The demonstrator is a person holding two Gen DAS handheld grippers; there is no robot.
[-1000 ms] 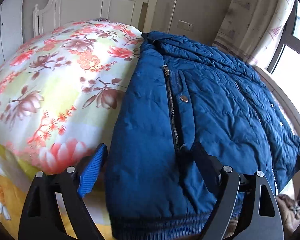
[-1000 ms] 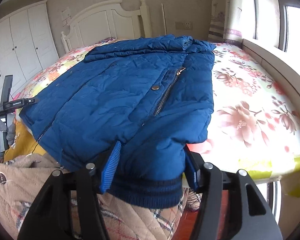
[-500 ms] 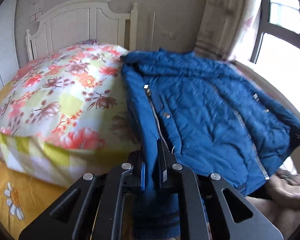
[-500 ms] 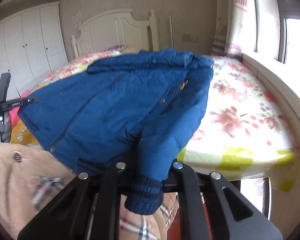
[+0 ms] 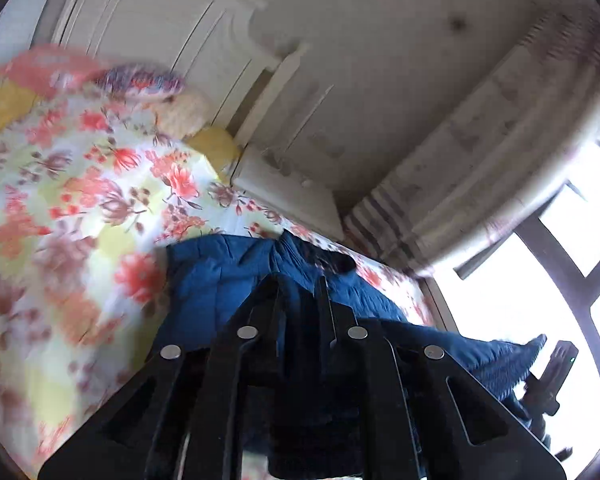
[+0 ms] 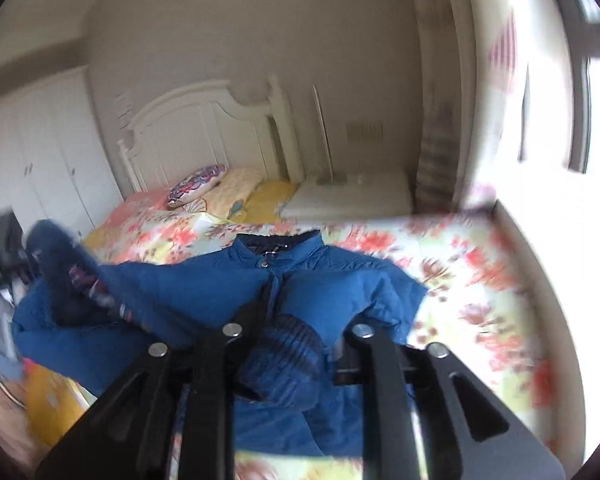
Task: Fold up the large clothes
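Left wrist: left gripper (image 5: 300, 280) clamped on dark jacket (image 5: 220, 280) fabric; jacket on floral bed (image 5: 80, 200), far hem beside right gripper (image 5: 556, 380).

Right wrist: right gripper (image 6: 300, 320) jaws just reopening, narrow, ribbed hem (image 6: 288, 352) bunched between; jacket (image 6: 200, 292) spread collar-up toward headboard (image 6: 188, 132).

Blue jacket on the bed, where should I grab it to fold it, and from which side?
Grip the ribbed hem band of the jacket, coming from the foot of the bed. The collar lies toward the headboard, so the hem is the nearest edge, and its thick knit likely pinches firmly.
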